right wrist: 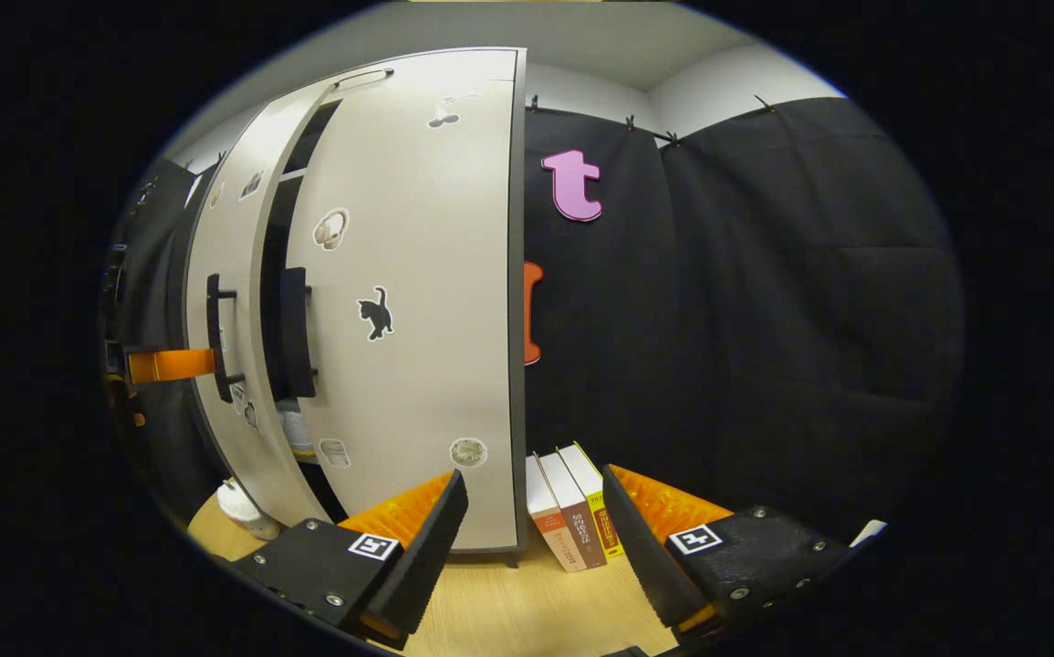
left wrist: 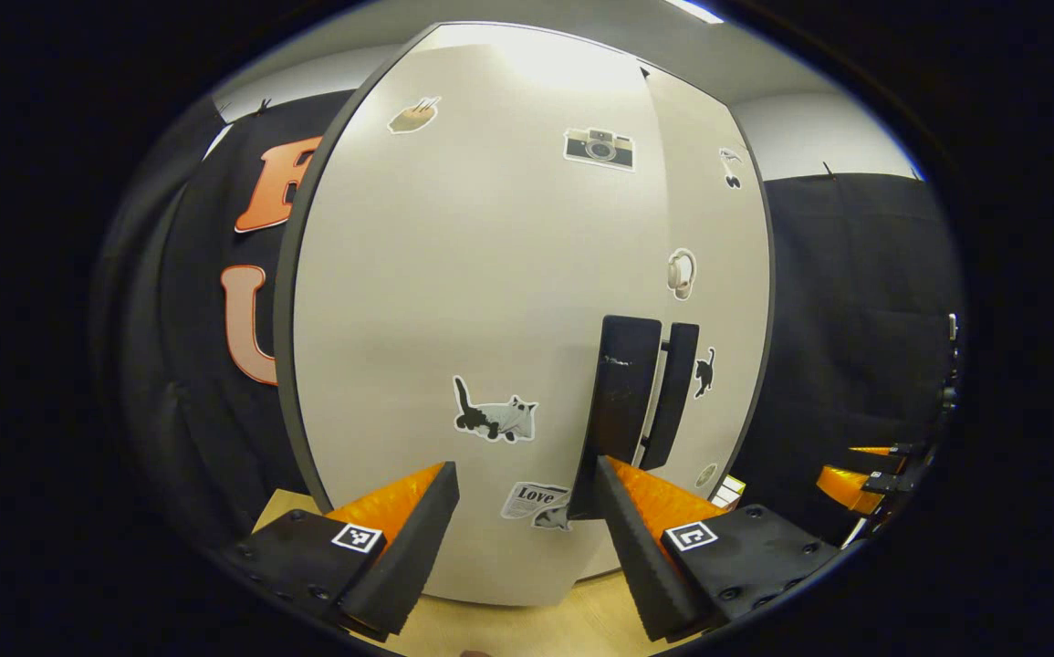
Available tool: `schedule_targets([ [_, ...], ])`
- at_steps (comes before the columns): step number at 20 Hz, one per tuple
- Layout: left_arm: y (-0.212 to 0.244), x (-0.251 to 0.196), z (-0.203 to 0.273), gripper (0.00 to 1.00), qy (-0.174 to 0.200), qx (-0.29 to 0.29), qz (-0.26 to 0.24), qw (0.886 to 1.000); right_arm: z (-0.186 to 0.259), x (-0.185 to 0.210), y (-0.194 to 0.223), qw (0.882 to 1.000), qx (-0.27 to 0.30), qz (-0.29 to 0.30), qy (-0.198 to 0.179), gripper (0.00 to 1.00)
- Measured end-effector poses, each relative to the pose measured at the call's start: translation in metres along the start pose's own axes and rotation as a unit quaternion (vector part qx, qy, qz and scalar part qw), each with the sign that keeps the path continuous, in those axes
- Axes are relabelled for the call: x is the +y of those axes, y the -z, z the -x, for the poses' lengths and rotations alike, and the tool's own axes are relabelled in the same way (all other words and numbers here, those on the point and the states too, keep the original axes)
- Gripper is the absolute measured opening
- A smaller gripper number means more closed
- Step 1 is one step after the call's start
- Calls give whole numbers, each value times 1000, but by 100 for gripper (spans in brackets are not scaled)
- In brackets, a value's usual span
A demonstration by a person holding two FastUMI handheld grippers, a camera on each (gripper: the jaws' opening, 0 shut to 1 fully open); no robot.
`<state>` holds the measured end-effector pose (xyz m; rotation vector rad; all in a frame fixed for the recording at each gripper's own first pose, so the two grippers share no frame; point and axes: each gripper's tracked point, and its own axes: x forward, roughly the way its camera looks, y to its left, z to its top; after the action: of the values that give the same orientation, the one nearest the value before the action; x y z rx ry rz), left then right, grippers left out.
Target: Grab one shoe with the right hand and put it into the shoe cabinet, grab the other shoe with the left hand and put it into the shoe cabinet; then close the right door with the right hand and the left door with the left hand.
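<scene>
Starting at the left of the left gripper view: left door point(left wrist: 453, 274) of the shoe cabinet close ahead, dotted with stickers (a cat sticker point(left wrist: 495, 420) among them); left gripper point(left wrist: 527, 511) spread wide and holding nothing, its 2 fingers aimed at the panel, probably so as to push it home; newspaper sticker point(left wrist: 536, 504) between the fingers, carrying printed words; left door handle point(left wrist: 622, 392) just behind the right-hand finger, touching or not cannot be told; right door handle point(left wrist: 680, 383) just beside it; right gripper point(left wrist: 841, 464) far off at the right edge, apparently pulled back to leave room.

From the left of the right gripper view: left gripper reaching in level with the left door handle; dark gap between the 2 doors, so not yet shut; 1 white shoe point(right wrist: 294, 427) visible through the gap on a shelf inside; another white shape point(right wrist: 248, 511) lower down, likely shoe 2, inside or out cannot be told; right door point(right wrist: 426, 319) nearly closed; right gripper wide apart and empty near its lower corner; 3 books point(right wrist: 572, 516) upright against the cabinet's side, spine print too small to make out.
</scene>
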<state>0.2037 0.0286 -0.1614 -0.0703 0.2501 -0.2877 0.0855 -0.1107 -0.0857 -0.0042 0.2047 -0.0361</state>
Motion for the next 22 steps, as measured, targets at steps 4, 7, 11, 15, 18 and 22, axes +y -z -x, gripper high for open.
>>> schedule_targets([
  [4, -1, -1, 4, 97, -23, 12, -7, 1000, 7, -7, -34, 1000, -6, 13, -6, 92],
  [7, -12, -6, 13, 97, -32, 13, -14, 999, 14, -10, -71, 999, -24, 20, -14, 92],
  [11, -48, -12, 53, 96, -36, -9, -8, 999, 33, -15, -121, 997, -61, 31, -26, 92],
  [15, -93, -6, 97, 96, -52, -47, -10, 997, 57, -18, -160, 994, -97, 37, -35, 92],
  [18, -119, 1, 130, 96, -63, -72, -2, 995, 75, -23, -176, 993, -104, 33, -49, 92],
  [22, -140, 20, 167, 96, -100, -101, -15, 990, 89, -43, -190, 992, -108, 37, -50, 92],
])
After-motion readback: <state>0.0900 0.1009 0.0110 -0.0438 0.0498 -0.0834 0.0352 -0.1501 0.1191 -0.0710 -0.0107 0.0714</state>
